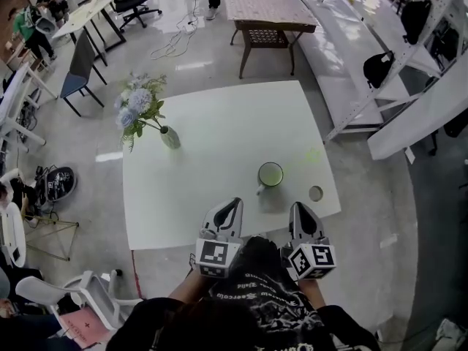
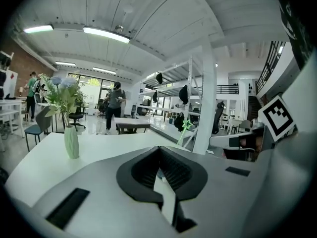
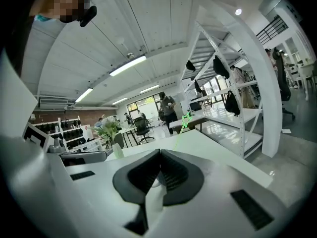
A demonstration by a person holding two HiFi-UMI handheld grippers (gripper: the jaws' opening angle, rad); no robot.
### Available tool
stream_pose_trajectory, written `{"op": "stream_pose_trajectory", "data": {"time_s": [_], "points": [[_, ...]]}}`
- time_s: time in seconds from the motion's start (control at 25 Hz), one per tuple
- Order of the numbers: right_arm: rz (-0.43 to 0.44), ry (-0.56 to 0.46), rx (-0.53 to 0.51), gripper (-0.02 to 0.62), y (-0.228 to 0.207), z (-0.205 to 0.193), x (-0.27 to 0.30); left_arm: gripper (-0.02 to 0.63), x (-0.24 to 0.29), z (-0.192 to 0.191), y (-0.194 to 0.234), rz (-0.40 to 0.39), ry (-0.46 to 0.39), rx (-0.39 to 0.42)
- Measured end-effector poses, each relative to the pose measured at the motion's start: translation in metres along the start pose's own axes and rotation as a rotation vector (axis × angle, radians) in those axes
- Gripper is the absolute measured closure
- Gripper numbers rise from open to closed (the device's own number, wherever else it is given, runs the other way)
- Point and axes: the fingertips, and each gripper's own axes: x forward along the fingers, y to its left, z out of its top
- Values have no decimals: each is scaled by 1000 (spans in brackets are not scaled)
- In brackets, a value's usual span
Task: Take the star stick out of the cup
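A white square table (image 1: 219,123) fills the head view. The cup (image 1: 270,174) stands on its near right part, and every place below is told from that cup.

Both hand-held grippers hover over the table's near edge, on the person's side of the cup. The left gripper (image 1: 231,205) is nearer and to the left of the cup, and the right gripper (image 1: 300,209) is nearer and slightly to its right. Neither touches the cup. In the left gripper view, the left gripper (image 2: 159,148) has its dark ribbed jaws closed tip to tip with nothing between them. The right gripper view shows the right gripper (image 3: 159,152) in the same state, jaws together and empty.

A pale green vase of blue and white flowers (image 1: 170,137) stands well to the left of the cup and farther from the person.

The cup is white outside and light green inside, with a small handle on its left side.

The star stick (image 1: 306,159) sits in the cup and leans out up and to the right. From above it is a thin, faint green line. In the left gripper view (image 2: 186,125) and the right gripper view (image 3: 186,121) it is a slim pale green rod topped by a bright green star.

A small round disc (image 1: 315,193) lies on the table just right of the cup, apart from it.
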Motion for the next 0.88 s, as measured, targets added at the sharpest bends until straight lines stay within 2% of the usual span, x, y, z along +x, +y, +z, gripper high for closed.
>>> {"op": "stream_pose_trajectory", "data": {"time_s": [0.08, 0.24, 0.4, 0.68, 0.88], "points": [[19, 5, -6, 584, -3, 8, 5, 587, 6, 7, -3, 10, -8, -31], [42, 13, -20, 579, -16, 23, 13, 588, 20, 14, -9, 38, -11, -44], [67, 37, 8, 453, -28, 27, 22, 586, 23, 11, -11, 64, 0, -39], [121, 58, 79, 399, -35, 30, 53, 586, 16, 9, 0, 125, 21, -52], [145, 87, 112, 359, -41, 21, 76, 586, 8, 6, 11, 178, 18, -30]]}}
